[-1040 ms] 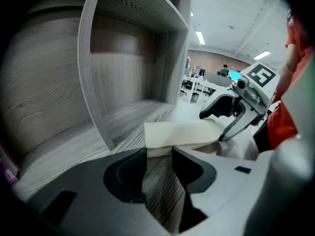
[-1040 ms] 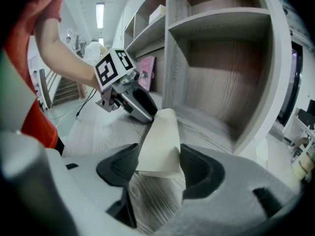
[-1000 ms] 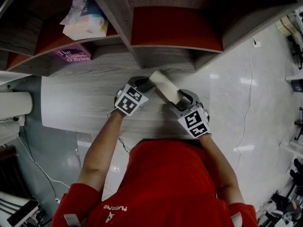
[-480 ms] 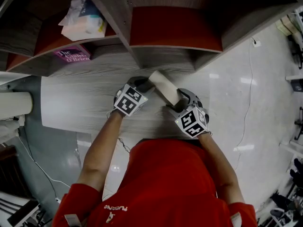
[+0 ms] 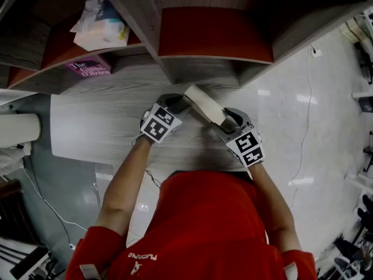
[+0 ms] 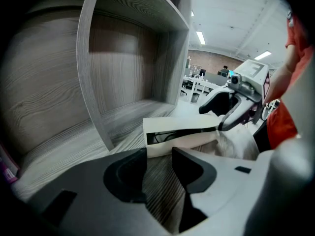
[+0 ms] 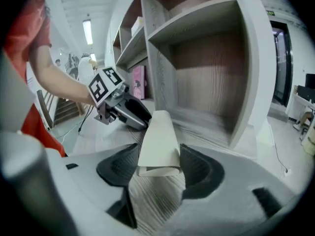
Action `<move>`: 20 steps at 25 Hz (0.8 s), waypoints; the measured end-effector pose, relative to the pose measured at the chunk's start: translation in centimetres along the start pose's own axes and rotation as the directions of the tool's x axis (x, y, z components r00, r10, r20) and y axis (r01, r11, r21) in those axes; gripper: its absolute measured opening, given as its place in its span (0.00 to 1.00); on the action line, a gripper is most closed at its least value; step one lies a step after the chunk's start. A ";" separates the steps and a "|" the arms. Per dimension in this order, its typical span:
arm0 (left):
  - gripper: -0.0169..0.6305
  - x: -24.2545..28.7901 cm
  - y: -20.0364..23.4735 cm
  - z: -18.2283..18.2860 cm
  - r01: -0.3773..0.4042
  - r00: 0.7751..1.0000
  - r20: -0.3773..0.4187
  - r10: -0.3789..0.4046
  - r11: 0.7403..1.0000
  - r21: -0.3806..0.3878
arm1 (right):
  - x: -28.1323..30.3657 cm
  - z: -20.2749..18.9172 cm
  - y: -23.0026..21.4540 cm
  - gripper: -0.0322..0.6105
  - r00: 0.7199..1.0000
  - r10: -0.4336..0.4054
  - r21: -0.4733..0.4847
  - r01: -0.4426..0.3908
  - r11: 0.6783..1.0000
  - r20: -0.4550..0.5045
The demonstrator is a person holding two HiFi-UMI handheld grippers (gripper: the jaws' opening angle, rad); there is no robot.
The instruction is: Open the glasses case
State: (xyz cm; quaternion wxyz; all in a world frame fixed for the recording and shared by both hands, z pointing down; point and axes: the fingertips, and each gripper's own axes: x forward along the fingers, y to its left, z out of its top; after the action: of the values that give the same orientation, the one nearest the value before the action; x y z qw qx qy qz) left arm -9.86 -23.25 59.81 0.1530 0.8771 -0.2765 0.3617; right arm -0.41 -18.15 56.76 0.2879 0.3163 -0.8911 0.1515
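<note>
Case [image 5: 205, 105], long and cream, lies on the gray wood table [image 5: 99, 127] in the head view. Left gripper view: left gripper [image 6: 160, 154] pinches its corner, jaws narrow; a dark slit shows. Right gripper view: right gripper [image 7: 158, 157], jaws just closing, squeezes its smooth round end.

The glasses case [image 5: 205, 105] lies on the desk [image 5: 93, 134] with one end between the jaws of the left gripper [image 5: 176, 104], shelf compartments [image 5: 217, 35] just beyond it and a book [image 5: 88, 67] further left
</note>
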 end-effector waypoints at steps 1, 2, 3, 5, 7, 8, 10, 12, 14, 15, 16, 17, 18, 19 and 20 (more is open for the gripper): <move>0.27 0.0 0.0 0.0 0.000 1.000 -0.001 0.000 1.000 0.001 | -0.3 0.2 -0.3 0.45 1.000 -0.003 0.015 0.003 1.000 0.014; 0.27 0.0 0.0 0.0 0.000 1.000 -0.003 0.000 1.000 0.002 | -0.6 0.5 -0.5 0.43 1.000 -0.006 0.023 0.005 1.000 0.028; 0.27 0.1 0.0 0.0 -0.001 1.000 -0.004 0.001 1.000 0.003 | -0.8 0.8 -0.7 0.40 0.999 -0.009 0.024 0.008 1.000 0.041; 0.27 0.1 0.0 0.0 -0.002 1.000 -0.005 0.002 1.000 0.004 | -1.2 1.4 -1.1 0.35 0.998 -0.020 0.016 0.019 1.000 0.062; 0.27 0.0 -0.1 0.0 -0.002 1.000 -0.006 0.002 1.000 0.003 | -1.5 1.8 -1.6 0.28 0.996 -0.039 0.005 0.039 0.999 0.075; 0.27 0.0 -0.1 0.0 -0.003 1.000 -0.006 0.003 1.000 0.002 | -1.6 1.9 -1.9 0.25 0.996 -0.051 0.002 0.051 0.999 0.079; 0.27 0.0 -0.1 0.0 -0.004 1.000 -0.007 0.004 1.000 0.000 | -1.7 2.0 -2.5 0.21 0.994 -0.075 -0.001 0.075 0.997 0.085; 0.27 0.0 -0.2 -0.2 -0.003 1.000 -0.019 0.003 1.000 -0.006 | -1.9 2.1 -3.2 0.18 0.991 -0.101 -0.006 0.102 0.995 0.090; 0.27 0.1 -0.4 -0.5 0.001 0.999 -0.034 -0.001 1.000 -0.013 | -2.0 2.1 -3.9 0.16 0.988 -0.127 -0.009 0.129 0.992 0.093; 0.27 0.1 -0.3 -0.5 -0.001 0.999 -0.033 0.000 1.000 -0.014 | -2.0 2.1 -4.3 0.13 0.986 -0.139 -0.008 0.140 0.990 0.093; 0.27 0.1 -0.3 -0.4 -0.004 1.000 -0.029 0.004 1.000 -0.016 | -2.0 2.0 -4.6 0.11 0.984 -0.149 -0.007 0.150 0.989 0.093; 0.27 0.1 -0.2 -0.3 -0.007 1.000 -0.025 0.007 1.000 -0.019 | -2.0 2.0 -4.9 0.11 0.983 -0.157 -0.003 0.158 0.987 0.094; 0.27 0.1 -0.3 -0.3 -0.008 1.000 -0.024 0.008 1.000 -0.023 | -2.0 2.0 -5.2 0.11 0.982 -0.164 0.002 0.165 0.986 0.095; 0.27 0.1 -0.3 -0.3 -0.010 1.000 -0.025 0.009 1.000 -0.027 | -2.0 2.0 -5.6 0.11 0.981 -0.171 0.009 0.171 0.985 0.096; 0.27 0.1 -0.3 -0.2 -0.013 1.000 -0.022 0.013 1.000 -0.028 | -1.9 1.9 -5.9 0.11 0.979 -0.178 0.016 0.177 0.984 0.096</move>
State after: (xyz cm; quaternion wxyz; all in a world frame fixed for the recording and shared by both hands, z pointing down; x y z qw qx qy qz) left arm -9.73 -22.97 60.03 0.1660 0.8691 -0.2855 0.3682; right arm 3.85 -22.55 54.56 0.2554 0.4026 -0.8717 0.1130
